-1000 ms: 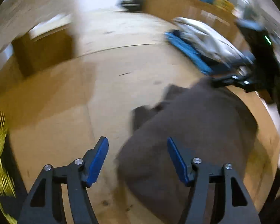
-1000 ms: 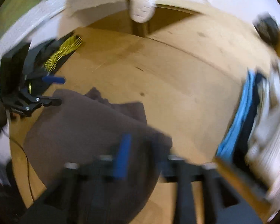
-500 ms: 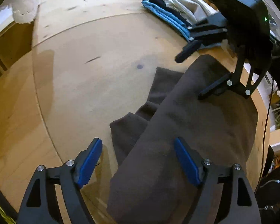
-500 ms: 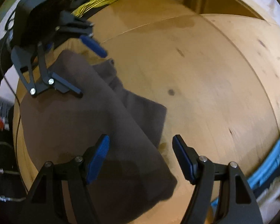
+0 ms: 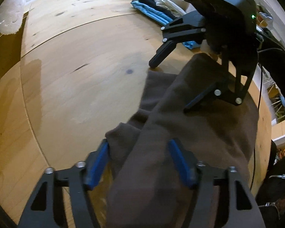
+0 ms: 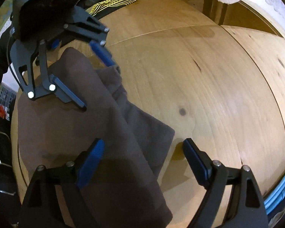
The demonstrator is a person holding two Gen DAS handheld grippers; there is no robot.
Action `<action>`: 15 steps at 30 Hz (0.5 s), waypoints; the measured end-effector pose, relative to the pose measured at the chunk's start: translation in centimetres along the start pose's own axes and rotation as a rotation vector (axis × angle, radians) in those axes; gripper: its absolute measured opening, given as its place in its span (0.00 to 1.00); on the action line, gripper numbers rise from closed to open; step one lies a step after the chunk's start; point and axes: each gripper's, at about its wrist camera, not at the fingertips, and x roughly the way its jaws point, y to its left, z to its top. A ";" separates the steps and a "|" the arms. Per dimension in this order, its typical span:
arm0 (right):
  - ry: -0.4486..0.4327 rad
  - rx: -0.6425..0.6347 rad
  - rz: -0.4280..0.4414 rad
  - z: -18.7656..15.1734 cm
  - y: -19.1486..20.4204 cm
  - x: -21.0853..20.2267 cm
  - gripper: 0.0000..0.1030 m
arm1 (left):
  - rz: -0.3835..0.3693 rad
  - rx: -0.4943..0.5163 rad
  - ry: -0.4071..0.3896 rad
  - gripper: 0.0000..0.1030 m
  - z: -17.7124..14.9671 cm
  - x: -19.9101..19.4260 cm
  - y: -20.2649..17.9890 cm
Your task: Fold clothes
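Observation:
A dark brown garment (image 5: 199, 129) lies folded on the round wooden table (image 5: 76, 66), with a narrower layer sticking out along its far edge. My left gripper (image 5: 139, 161) points down over one end. Its jaws are closing with the cloth between them, and the left pad (image 5: 98, 161) touches the cloth's edge. At the other end, my right gripper (image 6: 142, 161) straddles the garment (image 6: 66, 129) corner. Its jaws are opening, one pad over the cloth and the other over bare wood. Each gripper shows in the other's view: right gripper (image 5: 172, 84), left gripper (image 6: 96, 84).
A stack of folded blue, black and cream clothes (image 5: 157, 9) sits at the table's far right edge. A black garment with yellow lines (image 6: 114, 1) lies behind my left gripper. Something white and fluffy (image 5: 9, 15) hangs beyond the table. Bare wood stretches ahead of the brown garment.
Both grippers have come down and tilted over the brown garment, then stayed in place. The left jaws widened and now stand narrower. The right jaws have spread wider.

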 end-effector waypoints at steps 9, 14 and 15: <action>0.010 0.037 -0.028 0.0 1.9 0.0 0.38 | 0.024 0.000 -0.016 0.37 -0.4 -0.4 -1.3; -0.003 0.087 -0.250 -0.5 5.9 -0.3 0.23 | 0.122 0.038 -0.058 0.23 -1.1 -1.2 -3.7; 0.007 0.094 -0.290 -0.6 7.1 -0.4 0.22 | 0.130 0.053 -0.060 0.22 -1.4 -1.4 -4.5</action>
